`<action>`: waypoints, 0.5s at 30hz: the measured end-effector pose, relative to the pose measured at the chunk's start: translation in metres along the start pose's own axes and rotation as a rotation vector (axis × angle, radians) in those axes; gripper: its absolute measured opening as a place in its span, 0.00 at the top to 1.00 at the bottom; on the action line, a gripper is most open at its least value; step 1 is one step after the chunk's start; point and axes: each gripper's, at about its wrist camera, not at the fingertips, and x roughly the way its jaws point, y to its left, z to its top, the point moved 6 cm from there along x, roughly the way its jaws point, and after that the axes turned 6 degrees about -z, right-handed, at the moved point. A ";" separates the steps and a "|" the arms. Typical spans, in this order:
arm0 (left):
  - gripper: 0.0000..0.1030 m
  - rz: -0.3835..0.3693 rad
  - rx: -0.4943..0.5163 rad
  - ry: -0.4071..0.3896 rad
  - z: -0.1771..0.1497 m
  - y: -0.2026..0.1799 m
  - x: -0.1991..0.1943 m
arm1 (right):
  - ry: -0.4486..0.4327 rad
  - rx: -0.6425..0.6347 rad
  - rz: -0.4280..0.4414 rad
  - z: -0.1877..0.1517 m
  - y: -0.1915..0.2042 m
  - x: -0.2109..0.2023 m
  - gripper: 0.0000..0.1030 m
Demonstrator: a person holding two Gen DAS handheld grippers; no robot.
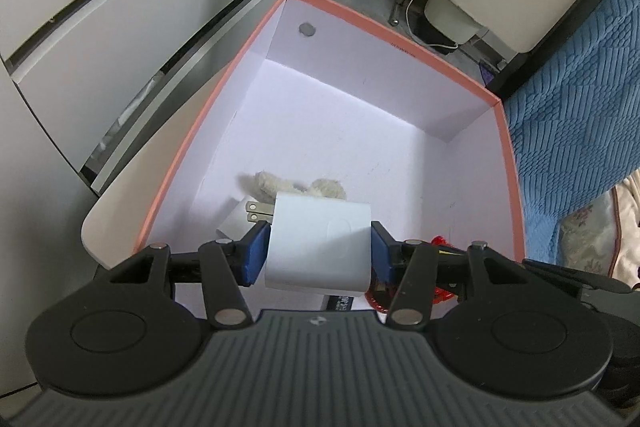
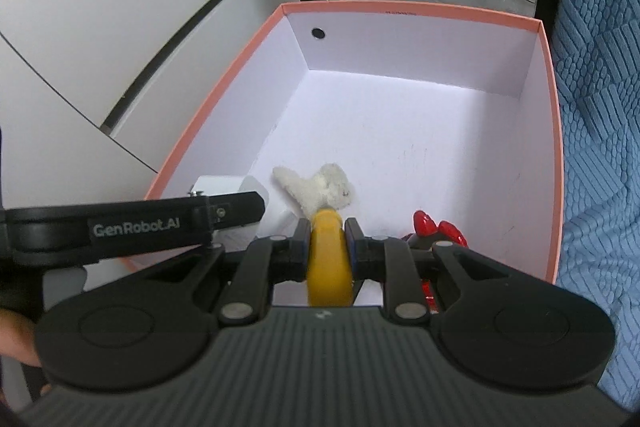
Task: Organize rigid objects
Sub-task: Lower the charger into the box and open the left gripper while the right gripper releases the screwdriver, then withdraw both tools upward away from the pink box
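My left tongs (image 1: 318, 253) grip a white plastic plug adapter (image 1: 318, 251). My right tongs (image 2: 327, 245) clamp a yellow rounded object (image 2: 329, 263) over the pink-rimmed cardboard box (image 2: 420, 11).

White charger (image 1: 318, 247) (pink-rimmed box (image 1: 400, 37))

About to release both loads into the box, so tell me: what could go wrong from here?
1. The white charger in the left gripper hangs above the plush toy; dropped, it may land on it and tip.
2. The yellow object in the right gripper may roll toward the red item.
3. The two grippers sit close at the near edge of the box and may collide.
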 end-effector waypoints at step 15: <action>0.31 -0.017 0.069 -0.146 0.001 -0.049 -0.088 | -0.166 -0.002 0.021 0.018 -0.010 -0.092 0.78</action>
